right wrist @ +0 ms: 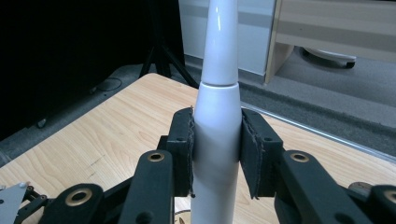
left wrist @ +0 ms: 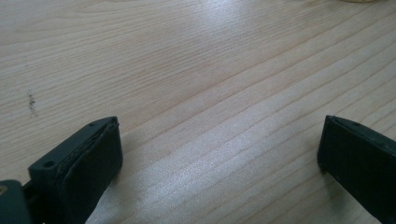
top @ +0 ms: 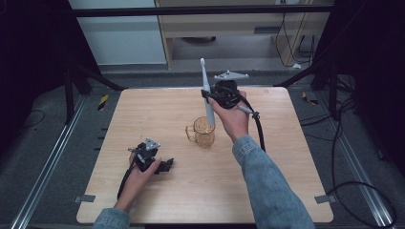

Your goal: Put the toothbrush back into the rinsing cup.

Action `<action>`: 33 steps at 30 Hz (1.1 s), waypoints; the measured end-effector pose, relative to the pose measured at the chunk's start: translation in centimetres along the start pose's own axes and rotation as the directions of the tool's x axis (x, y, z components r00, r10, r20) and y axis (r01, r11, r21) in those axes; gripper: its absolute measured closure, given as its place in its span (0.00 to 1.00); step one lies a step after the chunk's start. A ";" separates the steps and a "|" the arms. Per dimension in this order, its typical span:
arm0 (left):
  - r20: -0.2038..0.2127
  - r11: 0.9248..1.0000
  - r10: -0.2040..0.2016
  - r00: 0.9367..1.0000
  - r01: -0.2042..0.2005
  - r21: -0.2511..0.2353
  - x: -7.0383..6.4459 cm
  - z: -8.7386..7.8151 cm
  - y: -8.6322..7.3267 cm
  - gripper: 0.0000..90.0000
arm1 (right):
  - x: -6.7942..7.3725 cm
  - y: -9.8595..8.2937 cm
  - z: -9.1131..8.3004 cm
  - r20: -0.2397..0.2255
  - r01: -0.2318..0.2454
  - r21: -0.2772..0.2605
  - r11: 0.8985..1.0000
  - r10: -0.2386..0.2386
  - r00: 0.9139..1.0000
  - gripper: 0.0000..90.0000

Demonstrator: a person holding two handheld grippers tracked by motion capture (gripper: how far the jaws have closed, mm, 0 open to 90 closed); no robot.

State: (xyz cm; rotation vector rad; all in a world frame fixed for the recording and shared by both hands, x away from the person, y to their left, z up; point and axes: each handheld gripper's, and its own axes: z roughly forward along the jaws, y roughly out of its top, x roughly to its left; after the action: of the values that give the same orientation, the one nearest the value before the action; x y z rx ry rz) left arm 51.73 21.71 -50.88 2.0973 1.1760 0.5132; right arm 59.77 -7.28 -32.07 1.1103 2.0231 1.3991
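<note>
This looks like a lab recording setup: a plain wooden table stands inside a black metal frame, with dark curtains, floor rails and loose cables around it.

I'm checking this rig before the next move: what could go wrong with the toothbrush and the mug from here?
The right gripper clamps the electric toothbrush on its smooth, tapered body, so it might slip or tilt between the pads. Its lower end sits at the rim of the glass mug; a sideways push could tip the mug, since the left gripper rests open on the table, apart from it.
</note>
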 end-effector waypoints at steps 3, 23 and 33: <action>0.000 1.000 0.001 1.000 -0.001 0.001 0.0 0.0 0.0 0.00 | 0.0 -0.2 0.1 -0.002 -0.014 -0.011 1.000 0.014 1.000 0.75; 0.001 1.000 0.004 1.000 -0.004 0.004 0.0 0.0 0.0 0.00 | 1.2 -2.8 2.6 -0.014 -0.034 0.013 0.999 0.034 0.999 0.75; 0.001 1.000 0.003 1.000 -0.003 0.004 0.0 0.0 0.0 0.00 | 1.3 -4.2 3.4 -0.007 -0.021 0.053 0.998 0.022 1.000 0.75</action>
State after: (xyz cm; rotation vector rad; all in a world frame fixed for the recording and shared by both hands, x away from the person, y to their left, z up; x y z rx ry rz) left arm 51.72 21.75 -50.86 2.1033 1.1745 0.5118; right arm 59.95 -5.01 -37.10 1.1541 2.0705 1.3689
